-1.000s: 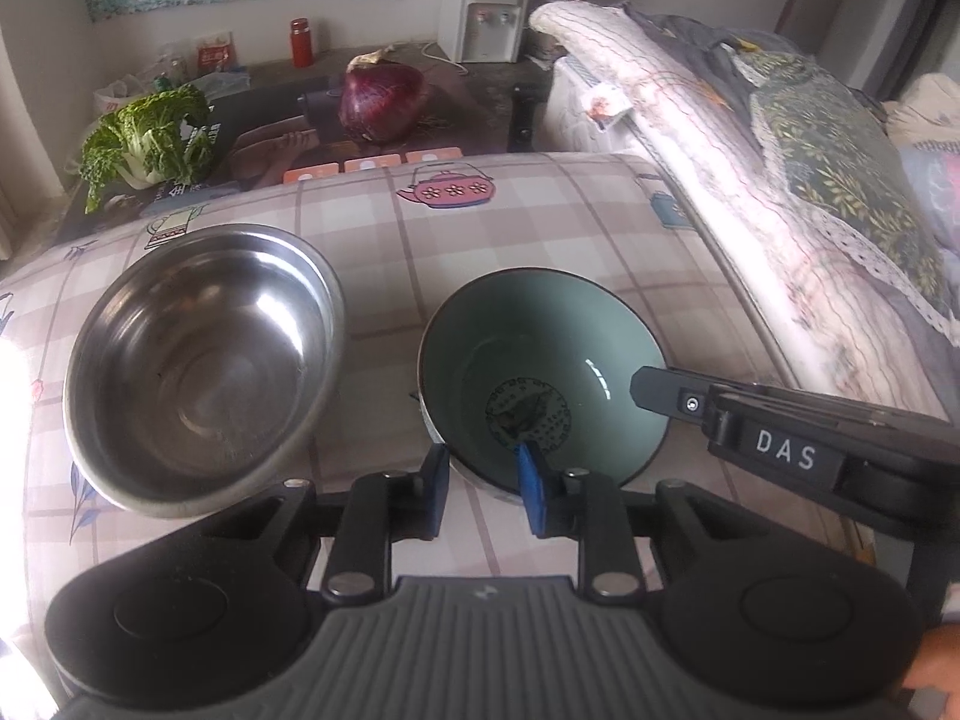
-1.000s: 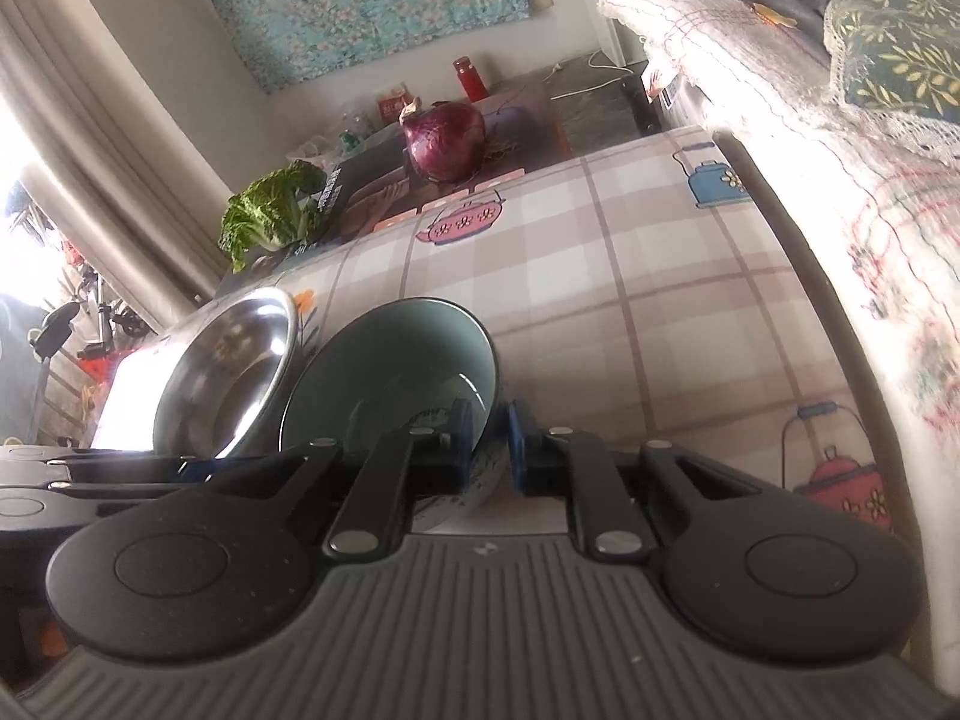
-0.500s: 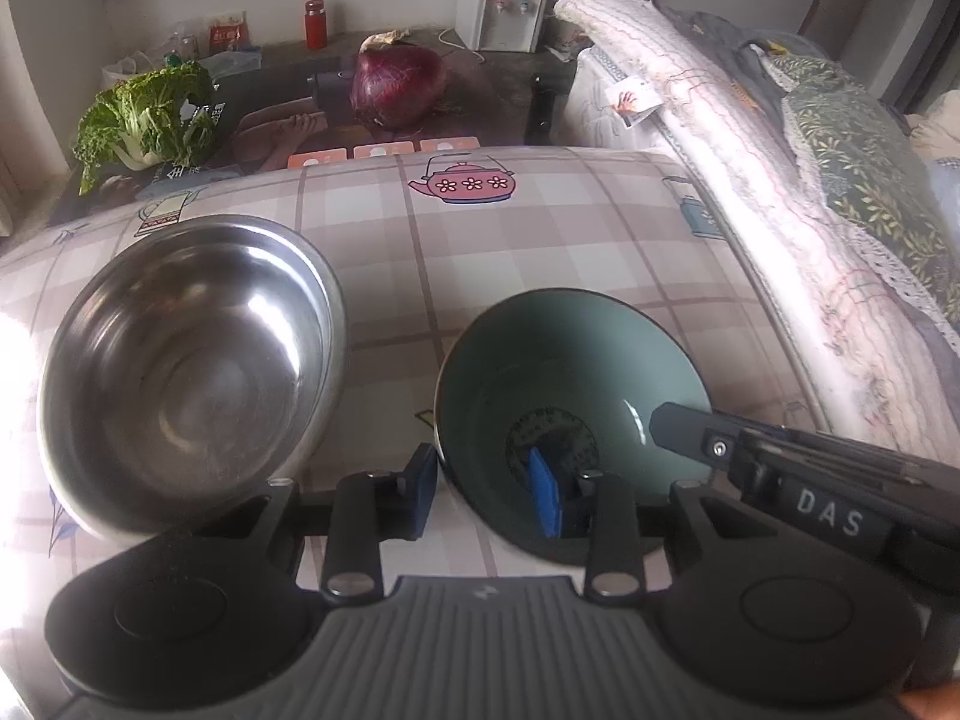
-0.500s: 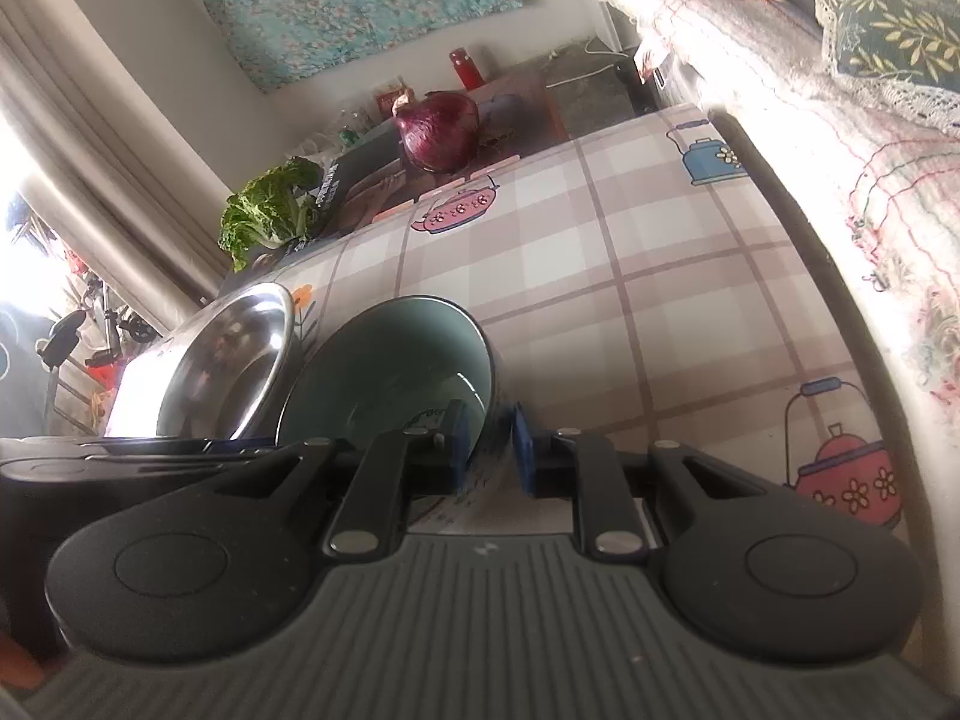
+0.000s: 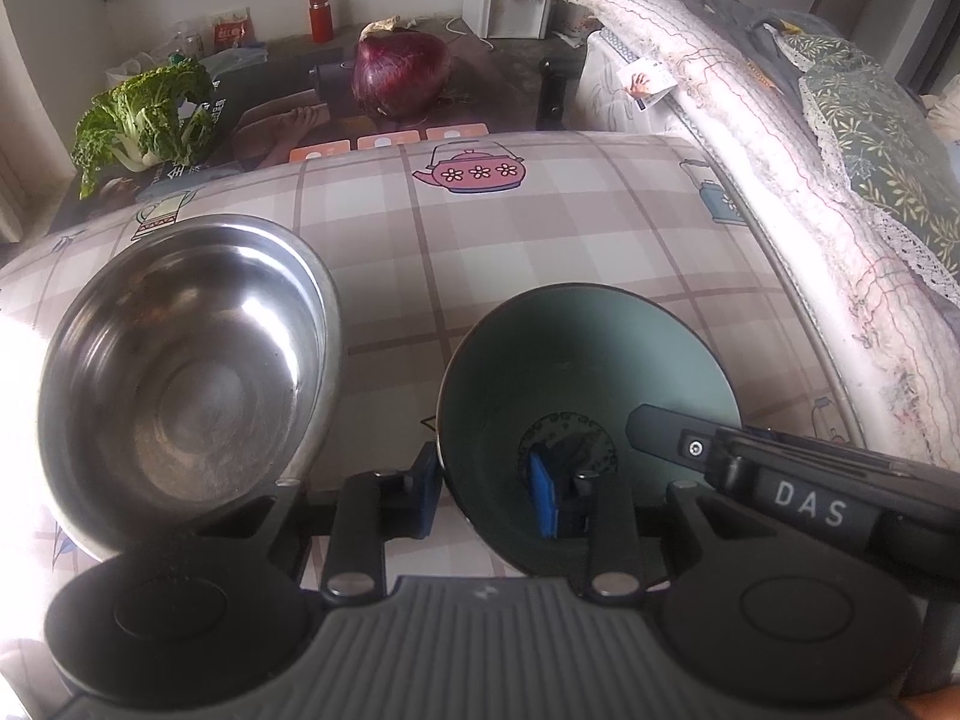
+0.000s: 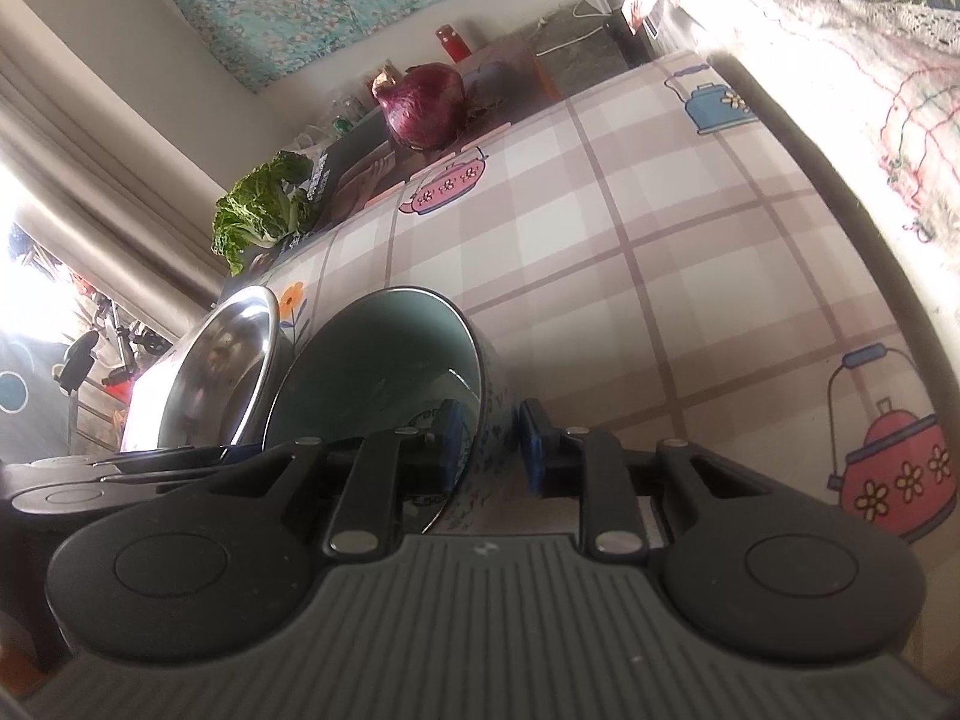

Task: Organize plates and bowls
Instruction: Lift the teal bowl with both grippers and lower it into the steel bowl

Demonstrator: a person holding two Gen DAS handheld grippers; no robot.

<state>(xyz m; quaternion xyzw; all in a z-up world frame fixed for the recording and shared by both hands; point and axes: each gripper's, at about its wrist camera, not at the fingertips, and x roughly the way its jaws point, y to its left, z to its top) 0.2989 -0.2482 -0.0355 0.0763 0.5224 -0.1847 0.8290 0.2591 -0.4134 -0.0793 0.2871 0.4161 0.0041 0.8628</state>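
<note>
Green ceramic bowl point(image 5: 576, 384) on the checked tablecloth point(image 5: 540, 240), just right of the steel bowl point(image 5: 180, 372). Left gripper point(image 5: 489, 489) astride its near-left rim, one pad inside, one outside — jaws slack, not pressing. Right gripper point(image 6: 489, 447) astride the right wall, jaws just opening — clear gap.

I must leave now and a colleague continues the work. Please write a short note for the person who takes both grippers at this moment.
Left gripper: open, straddling the near wall of the green bowl, one finger inside, one outside.
Right gripper: jaws just opened, straddling the same bowl's right wall, pads not pressing.
Steel bowl: on the checked tablecloth, beside the green bowl on its left, empty.
Done: both grippers placed on the green bowl.
Left: the bowls are still not stacked; probably the green one goes into the steel one.
</note>
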